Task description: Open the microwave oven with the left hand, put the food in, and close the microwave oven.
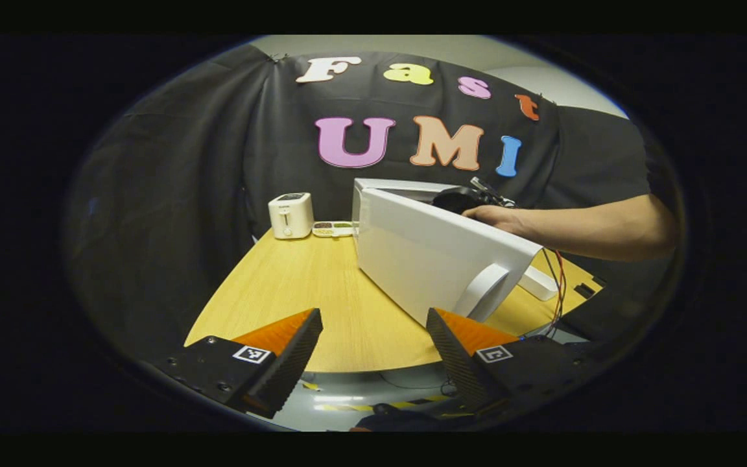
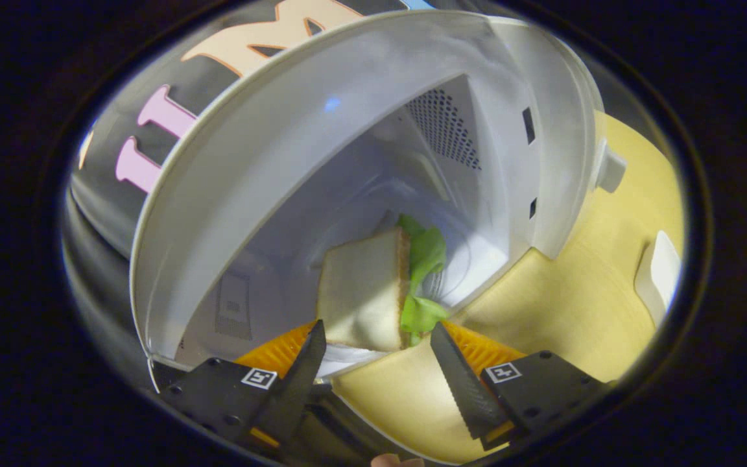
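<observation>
In the right gripper view, the right gripper [image 2: 377, 344] stands wide open at the mouth of the microwave oven [image 2: 373, 97], its fingers flanking but not pressing the sandwich [image 2: 364, 292], which lies inside the cavity. In the left gripper view, the left gripper [image 1: 373, 331] is spread wide and empty over the wooden table [image 1: 308, 285], just short of the open microwave door [image 1: 432, 253] and its handle [image 1: 484, 288]; a toaster [image 1: 290, 215] stands far back.

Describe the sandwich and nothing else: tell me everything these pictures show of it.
In the right gripper view the sandwich is a pale square slice of white bread with a browner crust edge and green lettuce sticking out along its right side. It sits in the open microwave, near the front of the chamber floor, tilted in this picture. The right tool has its fingers spread to either side of it; whether they touch it cannot be told.
</observation>
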Available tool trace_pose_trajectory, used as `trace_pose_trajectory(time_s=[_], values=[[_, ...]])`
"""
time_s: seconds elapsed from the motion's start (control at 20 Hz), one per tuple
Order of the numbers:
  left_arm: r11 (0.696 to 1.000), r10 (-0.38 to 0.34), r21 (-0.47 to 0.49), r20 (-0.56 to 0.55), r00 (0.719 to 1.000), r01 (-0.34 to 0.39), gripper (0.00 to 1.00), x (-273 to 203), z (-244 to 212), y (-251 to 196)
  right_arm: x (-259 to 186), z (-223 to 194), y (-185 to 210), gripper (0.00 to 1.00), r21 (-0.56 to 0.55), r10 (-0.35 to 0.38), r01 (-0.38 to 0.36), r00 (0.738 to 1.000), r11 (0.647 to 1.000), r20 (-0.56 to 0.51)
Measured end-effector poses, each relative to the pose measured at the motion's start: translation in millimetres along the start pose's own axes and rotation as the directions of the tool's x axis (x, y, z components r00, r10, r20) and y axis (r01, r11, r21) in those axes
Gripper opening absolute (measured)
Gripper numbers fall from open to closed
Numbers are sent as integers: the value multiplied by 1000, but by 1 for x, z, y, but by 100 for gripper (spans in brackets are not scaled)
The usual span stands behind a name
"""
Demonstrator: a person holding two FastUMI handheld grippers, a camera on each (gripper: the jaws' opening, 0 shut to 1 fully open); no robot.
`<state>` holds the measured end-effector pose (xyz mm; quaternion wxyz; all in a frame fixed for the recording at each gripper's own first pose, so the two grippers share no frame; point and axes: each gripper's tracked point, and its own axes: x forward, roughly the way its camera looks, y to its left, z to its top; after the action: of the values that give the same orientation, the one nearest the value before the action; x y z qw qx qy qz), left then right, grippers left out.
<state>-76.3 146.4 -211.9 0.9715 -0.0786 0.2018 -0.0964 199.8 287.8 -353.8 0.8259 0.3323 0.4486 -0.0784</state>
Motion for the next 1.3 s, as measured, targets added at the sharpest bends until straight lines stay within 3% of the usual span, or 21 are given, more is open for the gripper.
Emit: trace_pose_trajectory(time_s=[0.25,0.35,0.55,0.75,0.95,1.0,1.3], values=[[999,-2,32,16,1000,2,99,16,17,-7,-46,32,-12,99,-143,91,-76,991,987,103],[999,3,47,15,1000,-4,80,22,23,-13,-69,44,-21,99,-222,125,-89,980,971,154],[995,6,96,13,1000,-7,1,35,32,-26,-115,62,-34,99,-365,208,-116,953,924,221],[990,-13,139,19,1000,10,1,47,38,-48,-146,70,-48,99,-456,272,-131,926,880,260],[985,28,172,18,999,-31,2,54,40,-53,-178,84,-57,99,-559,339,-121,889,821,306],[983,30,182,21,999,-33,0,56,41,-56,-188,89,-59,90,-599,360,-104,874,794,325],[979,28,202,15,999,-31,1,68,47,-76,-251,104,-71,91,-790,460,45,792,611,401]])
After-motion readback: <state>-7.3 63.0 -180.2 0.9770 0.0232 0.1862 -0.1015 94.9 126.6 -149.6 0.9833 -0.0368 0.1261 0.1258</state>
